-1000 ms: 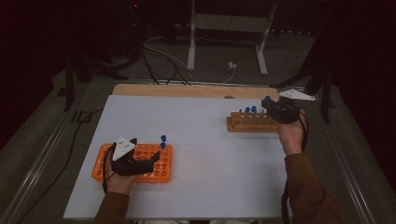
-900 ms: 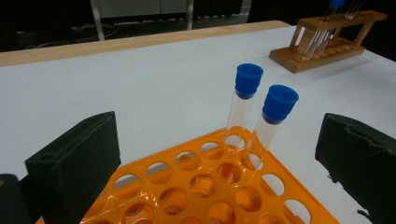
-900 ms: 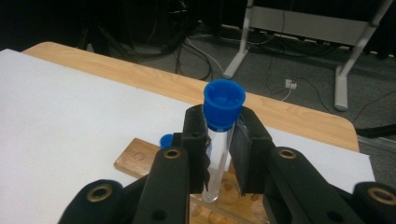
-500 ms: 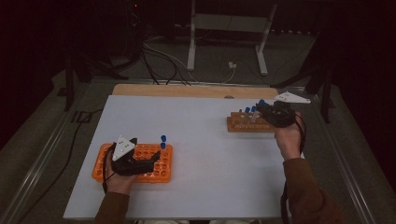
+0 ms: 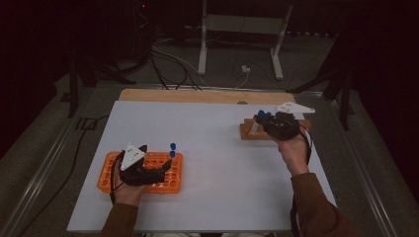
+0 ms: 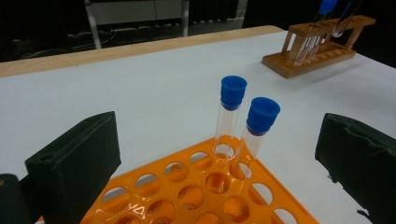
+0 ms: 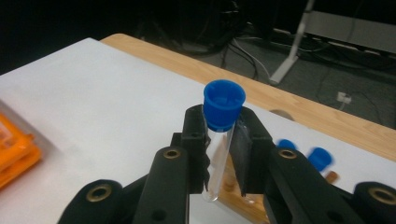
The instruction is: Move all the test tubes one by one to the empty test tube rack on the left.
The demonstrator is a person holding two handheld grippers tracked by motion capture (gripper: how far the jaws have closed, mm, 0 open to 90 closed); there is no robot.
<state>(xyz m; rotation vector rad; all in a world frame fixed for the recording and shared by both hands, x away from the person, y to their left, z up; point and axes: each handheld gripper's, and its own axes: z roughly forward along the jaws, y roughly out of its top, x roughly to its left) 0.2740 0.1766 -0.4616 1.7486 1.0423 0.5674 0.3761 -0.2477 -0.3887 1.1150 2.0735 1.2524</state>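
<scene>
Right claw [image 7: 219, 154] clamps a blue-capped tube [image 7: 219, 135] above the wooden rack [image 5: 252, 132] at two o'clock; left claw [image 6: 224, 154], jaws apart, straddles the orange rack [image 5: 111, 170]. A loose grip could drop the glass tube.

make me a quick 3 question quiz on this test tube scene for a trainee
1. True or false: the right claw is shut on a blue-capped test tube.
2. How many capped tubes stand in the orange rack in the left claw view?
A) none B) two C) five
3. Fill in: beyond the held tube, the rack it is near is made of ____.

Key
1. True: the black pads press on the clear tube just under its cap.
2. B: two tubes stand side by side in neighbouring holes, between the open left claw jaws without touching them.
3. Wood: the wooden rack sits at the table's far right and holds more tubes.
</scene>
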